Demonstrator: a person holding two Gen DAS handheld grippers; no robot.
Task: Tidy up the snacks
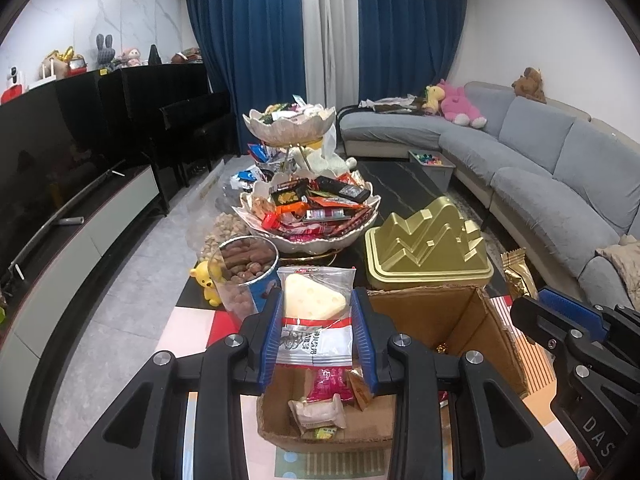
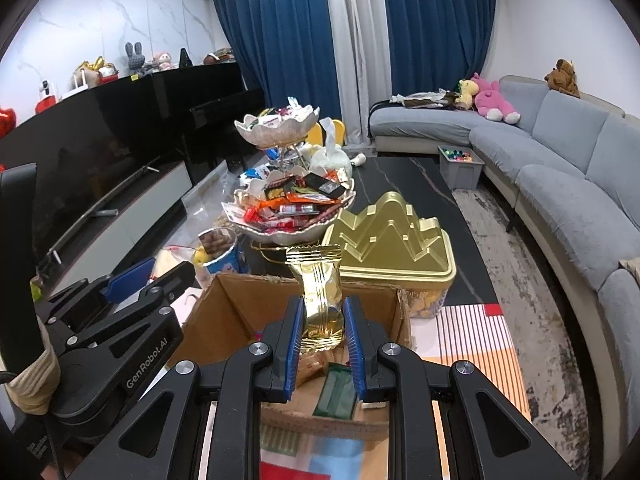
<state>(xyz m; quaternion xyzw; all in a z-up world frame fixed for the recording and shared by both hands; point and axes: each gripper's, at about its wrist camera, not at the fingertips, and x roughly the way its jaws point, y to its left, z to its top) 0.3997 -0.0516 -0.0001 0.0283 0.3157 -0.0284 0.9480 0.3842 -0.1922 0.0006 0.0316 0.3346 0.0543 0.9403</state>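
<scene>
Place: I'm in a home living room | Evidence: I see a grey sectional sofa (image 1: 560, 160) with plush toys (image 1: 460, 106), blue curtains (image 1: 248, 40), a black piano (image 1: 168, 104), a long TV cabinet (image 1: 80, 232) | Centre: coffee table (image 1: 404, 184) with a tiered snack bowl stand (image 1: 312, 236)

Rough brown cardboard box (image 2: 240, 300), shiny gold foil packet (image 2: 320, 300), glossy gold plastic lid (image 1: 428, 240), clear plastic cheese packet (image 1: 316, 312)

My left gripper (image 1: 316, 320) clamps a clear cheese-wedge snack packet (image 1: 314, 304) above the open cardboard box (image 1: 452, 312), which has loose wrappers inside. Ahead I see the tiered snack bowl stand (image 1: 308, 208), a gold mountain-shaped tin (image 1: 428, 248) and a cup of chocolates (image 1: 248, 268). My right gripper (image 1: 560, 316) shows at the right edge.
</scene>
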